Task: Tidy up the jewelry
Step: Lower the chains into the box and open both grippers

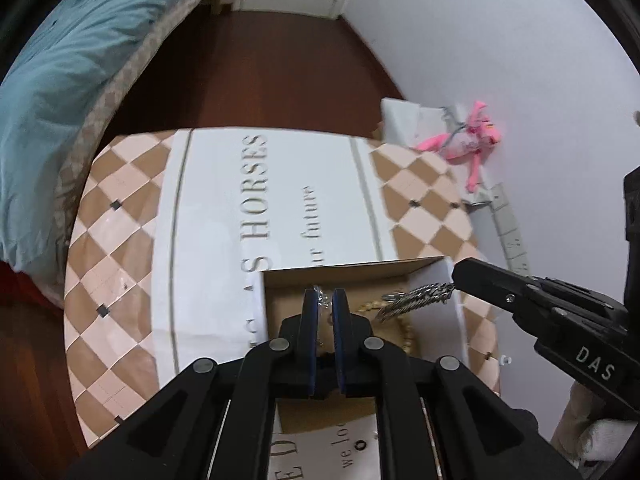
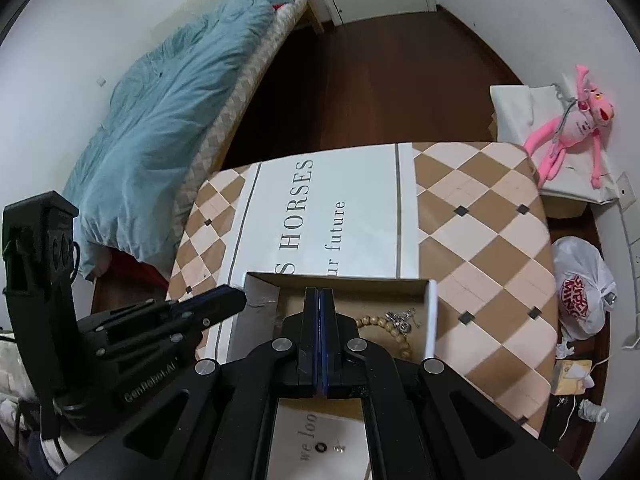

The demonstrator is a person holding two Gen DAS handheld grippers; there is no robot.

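An open cardboard box [image 1: 360, 270] [image 2: 430, 316] stands on the table. Inside lie a beaded bracelet [image 1: 404, 328] [image 2: 384, 326] and a silver piece [image 2: 402, 318]. My left gripper [image 1: 325, 300] hangs over the box, its jaws a little apart, with a thin silver chain [image 1: 322, 298] between the fingertips. My right gripper [image 2: 320, 300] is shut; from the left wrist view its tip [image 1: 456, 280] holds a silver leaf-shaped chain piece [image 1: 416, 300] over the box. A small ring [image 2: 321, 447] and a stud [image 2: 340, 447] lie on the paper in front of the box.
The table has a checkered cover [image 2: 480, 220] and a white printed sheet [image 2: 320, 208]. A bed with a blue quilt [image 2: 168, 120] is at the left. A pink plush toy [image 2: 576, 120] and a plastic bag [image 2: 580, 292] are at the right.
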